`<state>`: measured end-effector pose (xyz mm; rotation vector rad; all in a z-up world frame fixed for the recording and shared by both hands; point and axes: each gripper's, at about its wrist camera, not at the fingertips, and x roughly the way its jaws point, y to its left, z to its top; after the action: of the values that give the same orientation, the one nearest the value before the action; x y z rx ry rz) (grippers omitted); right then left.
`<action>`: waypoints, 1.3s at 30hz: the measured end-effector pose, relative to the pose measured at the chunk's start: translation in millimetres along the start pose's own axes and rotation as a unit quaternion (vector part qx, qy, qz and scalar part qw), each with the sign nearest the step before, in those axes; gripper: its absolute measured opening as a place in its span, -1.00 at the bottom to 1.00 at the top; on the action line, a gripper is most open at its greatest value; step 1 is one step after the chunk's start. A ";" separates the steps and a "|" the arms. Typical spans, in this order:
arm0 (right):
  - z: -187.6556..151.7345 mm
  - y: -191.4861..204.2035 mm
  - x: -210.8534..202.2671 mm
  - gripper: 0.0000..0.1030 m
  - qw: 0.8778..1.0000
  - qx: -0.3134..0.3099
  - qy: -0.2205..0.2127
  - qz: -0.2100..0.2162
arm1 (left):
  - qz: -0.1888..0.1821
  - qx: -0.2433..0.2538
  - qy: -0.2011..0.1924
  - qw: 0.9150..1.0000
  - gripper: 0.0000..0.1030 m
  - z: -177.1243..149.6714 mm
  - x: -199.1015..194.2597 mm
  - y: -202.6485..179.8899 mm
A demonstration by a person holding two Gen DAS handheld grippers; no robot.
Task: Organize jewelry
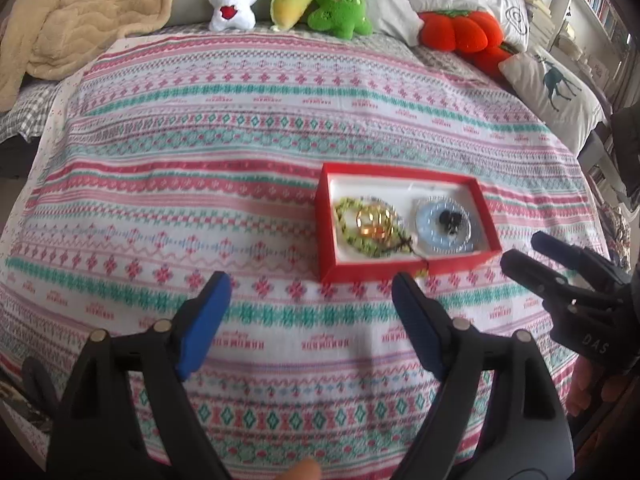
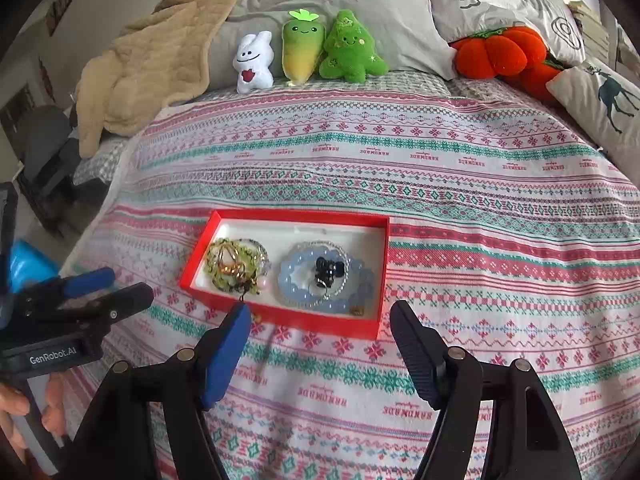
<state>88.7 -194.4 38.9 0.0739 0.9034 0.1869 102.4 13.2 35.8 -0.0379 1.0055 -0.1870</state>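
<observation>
Patterned pink/teal/white bedspread (image 2: 460,200) covers the bed; plush toys (image 2: 308,54), pillows & a beige blanket (image 2: 144,68) sit along the head edge. Red box (image 2: 200,268) w/ white lining lies mid-bed, holding green beads (image 2: 218,276), a gold ring piece (image 2: 232,266) and a pale blue bracelet (image 2: 296,284). Left gripper (image 1: 312,304) & right gripper (image 2: 320,320): both wide, nothing between, hovering near the box's near edge.

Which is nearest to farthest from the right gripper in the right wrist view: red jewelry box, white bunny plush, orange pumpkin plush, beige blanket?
From the right gripper, jaws open:
1. Red jewelry box, just ahead, slightly left.
2. Beige quilted blanket, far left; its near corner sits closer than the plushes.
3. White bunny plush and orange pumpkin plush, along the pillows, left and right: too close to call.
</observation>
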 end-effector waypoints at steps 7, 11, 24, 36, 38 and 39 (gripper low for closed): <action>-14.4 6.0 -11.9 0.60 1.000 -0.005 0.015 -0.020 | 0.014 0.015 0.006 1.000 0.90 -15.6 -8.5 -7.6; -23.1 5.6 -16.9 0.66 0.999 0.002 0.028 -0.040 | 0.034 0.024 0.011 0.999 0.97 -25.0 -10.8 -10.4; -42.4 7.4 -18.5 1.00 0.995 -0.008 0.058 -0.081 | 0.061 0.019 0.014 0.998 0.98 -46.8 -12.5 -12.6; -42.2 1.9 -12.2 1.00 0.994 0.006 0.068 -0.088 | 0.060 0.014 0.008 0.998 0.98 -46.6 -11.1 -18.5; -42.3 2.1 -11.2 1.00 0.994 0.006 0.069 -0.089 | 0.059 0.012 0.008 0.998 0.98 -46.6 -11.0 -19.1; -42.5 2.1 -10.6 1.00 0.994 0.006 0.070 -0.089 | 0.059 0.013 0.008 0.998 0.98 -46.7 -10.8 -19.7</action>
<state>48.6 -194.9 21.1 -0.0096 1.0465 0.0212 54.7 -1.7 22.1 0.0470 1.0181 -0.0934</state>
